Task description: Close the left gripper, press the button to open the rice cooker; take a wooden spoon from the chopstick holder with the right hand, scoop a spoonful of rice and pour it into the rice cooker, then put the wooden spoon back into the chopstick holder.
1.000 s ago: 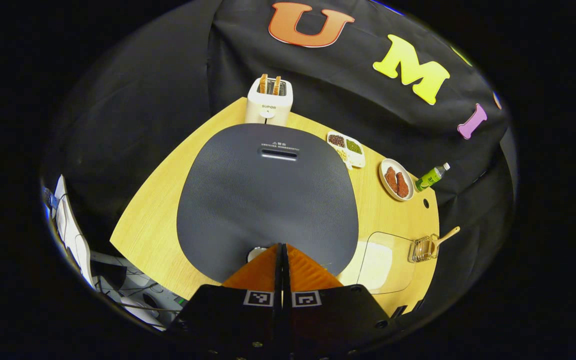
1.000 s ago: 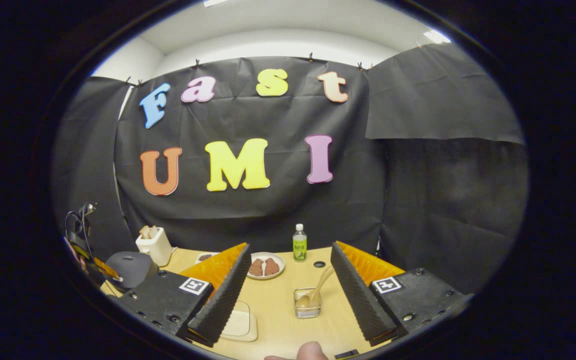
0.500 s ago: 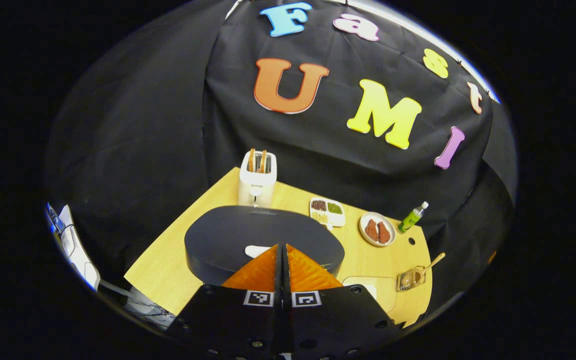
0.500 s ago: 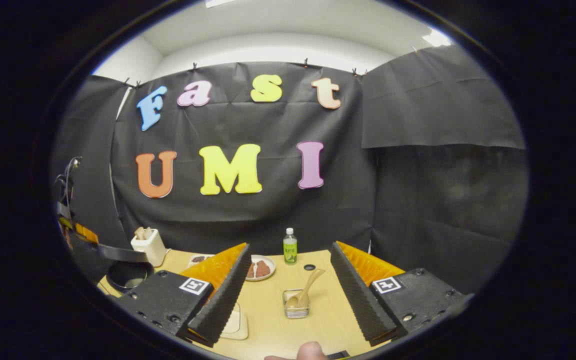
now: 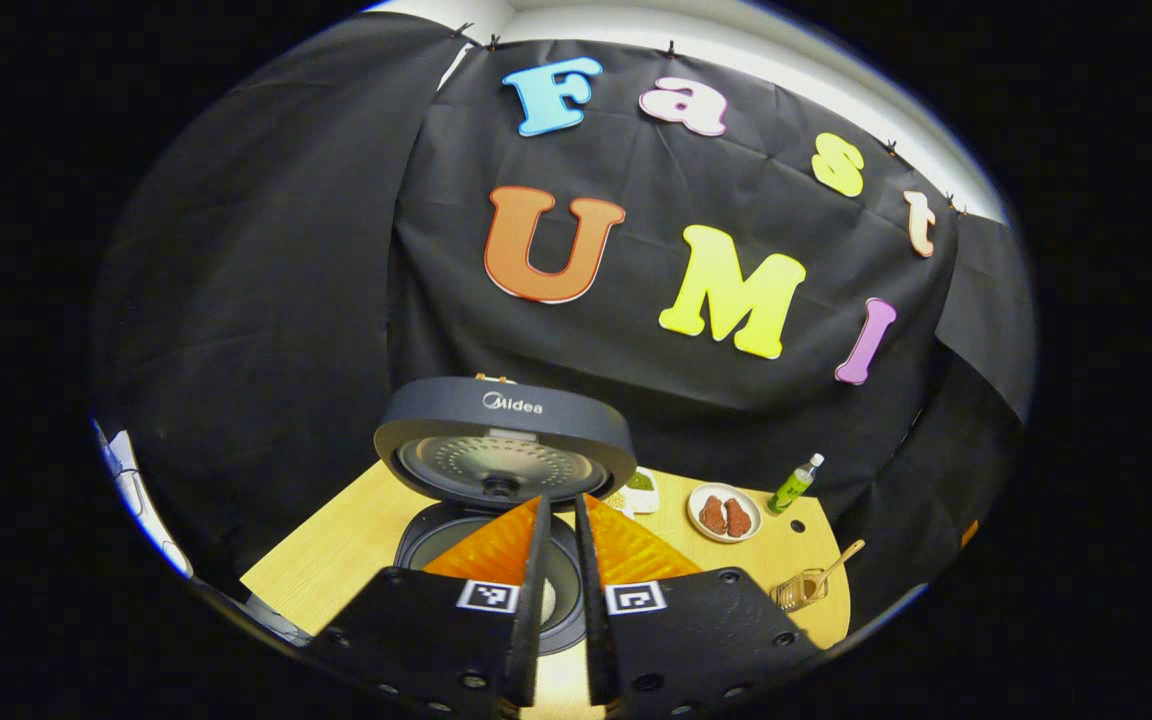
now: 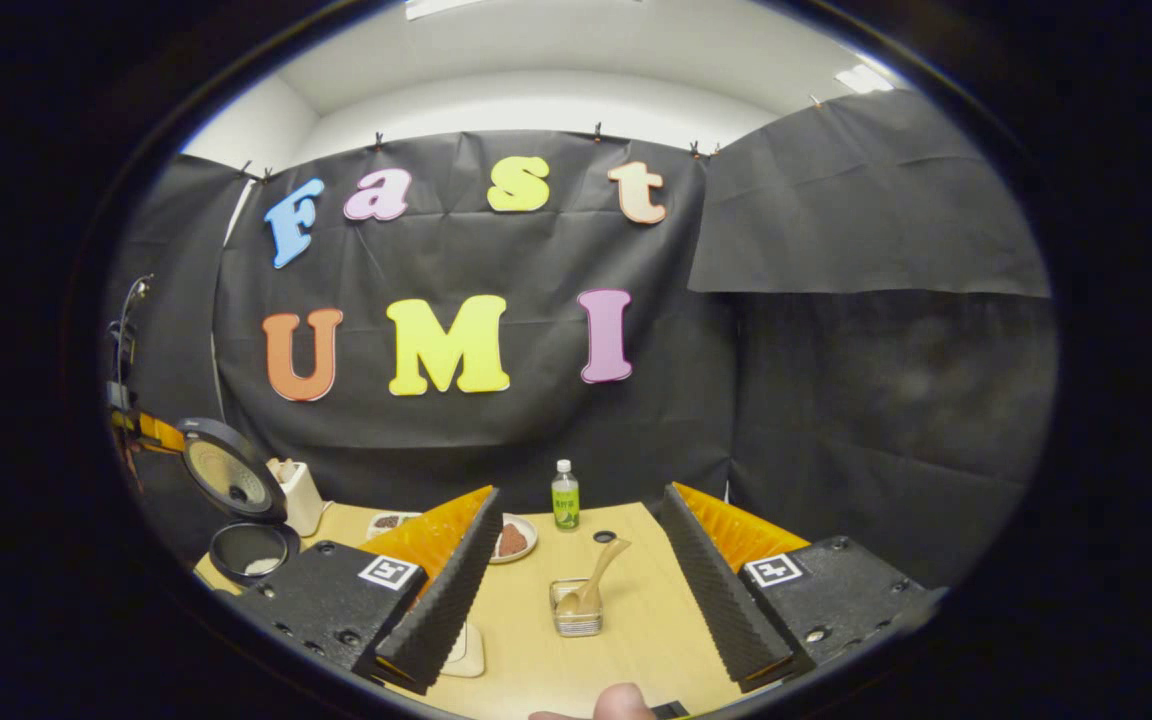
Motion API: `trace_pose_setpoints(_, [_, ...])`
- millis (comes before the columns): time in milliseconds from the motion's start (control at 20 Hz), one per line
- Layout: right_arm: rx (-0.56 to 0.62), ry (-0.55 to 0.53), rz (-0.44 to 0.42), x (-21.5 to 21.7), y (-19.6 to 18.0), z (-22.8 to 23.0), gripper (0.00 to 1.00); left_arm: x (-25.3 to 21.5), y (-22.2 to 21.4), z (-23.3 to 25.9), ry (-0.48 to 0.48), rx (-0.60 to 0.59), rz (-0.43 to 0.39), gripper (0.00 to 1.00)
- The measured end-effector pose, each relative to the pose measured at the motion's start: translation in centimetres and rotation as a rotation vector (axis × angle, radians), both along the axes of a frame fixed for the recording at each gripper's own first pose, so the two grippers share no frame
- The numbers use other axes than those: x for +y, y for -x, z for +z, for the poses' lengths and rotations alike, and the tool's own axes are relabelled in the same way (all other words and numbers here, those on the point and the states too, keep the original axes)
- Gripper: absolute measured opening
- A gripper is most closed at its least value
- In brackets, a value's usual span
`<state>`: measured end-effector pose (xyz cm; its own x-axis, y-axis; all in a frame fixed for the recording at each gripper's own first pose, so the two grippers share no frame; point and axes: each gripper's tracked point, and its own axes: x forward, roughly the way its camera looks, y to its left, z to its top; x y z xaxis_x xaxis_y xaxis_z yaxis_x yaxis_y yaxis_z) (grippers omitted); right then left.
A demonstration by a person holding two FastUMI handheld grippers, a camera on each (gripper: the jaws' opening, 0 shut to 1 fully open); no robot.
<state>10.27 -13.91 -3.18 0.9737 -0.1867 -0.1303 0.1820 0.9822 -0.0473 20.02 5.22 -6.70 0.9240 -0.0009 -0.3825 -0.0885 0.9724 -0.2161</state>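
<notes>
The dark rice cooker (image 5: pixel 481 560) stands open straight ahead of my left gripper (image 5: pixel 561 500). Its lid (image 5: pixel 504 440) is raised, with the inner plate facing me. The fingers hang just above the pot's near rim, a narrow gap between them and nothing held. In the right gripper view the cooker (image 6: pixel 248 552) sits at the far left with its lid (image 6: pixel 226 480) up. My right gripper (image 6: pixel 581 490) stands wide open above the table. Ahead of it, the wooden spoon (image 6: pixel 591 580) leans in the wire chopstick holder (image 6: pixel 576 620). A clear rice tray (image 6: pixel 466 650) peeks out beside the left finger.
A white toaster (image 6: pixel 301 495) stands behind the cooker. Along the back of the wooden table (image 6: pixel 636 640) are a divided dish of beans (image 5: pixel 639 485), a plate of brown food (image 5: pixel 724 512) and a green bottle (image 5: pixel 794 485). A thumb (image 6: pixel 621 702) shows at the bottom edge.
The cooker's lid has swung up from flat to fully raised. My left gripper lifted and pulled back, and its fingers parted a little. The right gripper drifted slightly right.
</notes>
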Motion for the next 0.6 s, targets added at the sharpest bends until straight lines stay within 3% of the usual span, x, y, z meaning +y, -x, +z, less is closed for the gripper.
trace_pose_setpoints(50, [0.000,0.001,0.000,-0.1,0.1,0.0,1.00,0.0,0.2,0.6,-0.009,-0.028,-0.004,0.31])
trace_pose_setpoints(100, [0.005,0.003,0.001,-0.2,0.2,-0.1,1.00,-0.2,0.3,1.4,-0.021,-0.056,-0.012,0.37])
trace_pose_setpoints(250, [0.010,0.008,0.007,-0.4,0.4,-0.2,1.00,0.0,1.6,4.2,-0.081,-0.144,-0.018,1.00])
trace_pose_setpoints(350, [0.013,0.011,0.016,-0.3,0.6,-0.3,1.00,-0.1,2.2,5.6,-0.103,-0.186,-0.014,0.95])
trace_pose_setpoints(400, [0.016,0.013,0.022,-0.2,0.6,-0.3,1.00,-0.2,2.6,6.2,-0.107,-0.205,-0.018,1.00])
trace_pose_setpoints(550, [0.031,0.010,0.045,0.1,0.5,-0.9,1.00,-0.9,3.8,7.1,-0.127,-0.242,-0.034,0.83])
trace_pose_setpoints(600, [0.041,0.008,0.053,0.2,0.5,-1.1,1.00,-0.9,4.2,7.2,-0.133,-0.248,-0.039,0.94])
